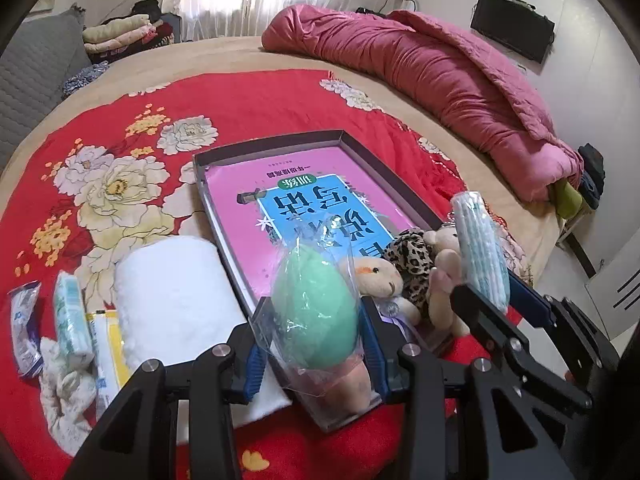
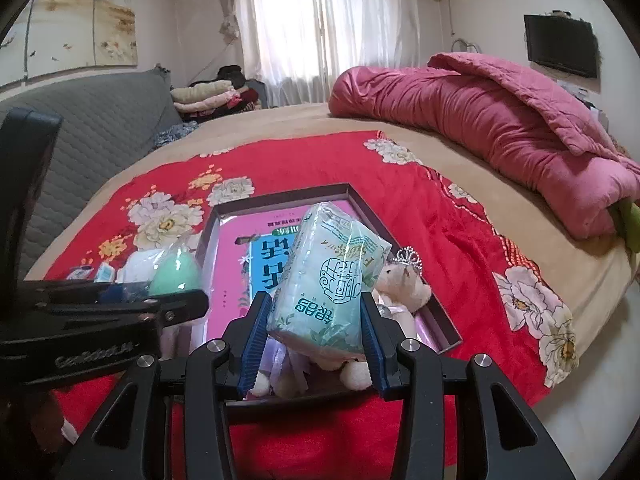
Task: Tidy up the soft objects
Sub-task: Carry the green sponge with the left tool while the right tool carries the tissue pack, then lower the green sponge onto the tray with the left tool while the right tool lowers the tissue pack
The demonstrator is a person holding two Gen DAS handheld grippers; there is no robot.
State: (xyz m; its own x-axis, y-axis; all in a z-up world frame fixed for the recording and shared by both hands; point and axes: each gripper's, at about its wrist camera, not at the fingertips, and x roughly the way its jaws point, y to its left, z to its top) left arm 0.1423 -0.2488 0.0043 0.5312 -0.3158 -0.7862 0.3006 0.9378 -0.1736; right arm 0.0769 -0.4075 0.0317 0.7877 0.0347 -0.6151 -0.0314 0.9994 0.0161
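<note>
My left gripper point(image 1: 314, 340) is shut on a green egg-shaped sponge point(image 1: 316, 308) in a clear wrapper, held over the near end of a shallow dark box point(image 1: 356, 145). A pink and blue book point(image 1: 308, 208) lies flat in the box, with plush toys point(image 1: 404, 268) at its near right corner. My right gripper point(image 2: 316, 338) is shut on a pale green tissue pack point(image 2: 332, 276), held above the box and the plush toys point(image 2: 402, 286). The left gripper with the sponge point(image 2: 176, 270) shows at the left of the right wrist view.
On the red flowered bedspread point(image 1: 240, 104) left of the box lie a white folded towel point(image 1: 176, 292), a tissue pack point(image 1: 70, 316), a yellow packet point(image 1: 106, 344) and a small wrapped packet point(image 1: 24, 328). A pink quilt point(image 1: 440, 76) is bundled at the far right.
</note>
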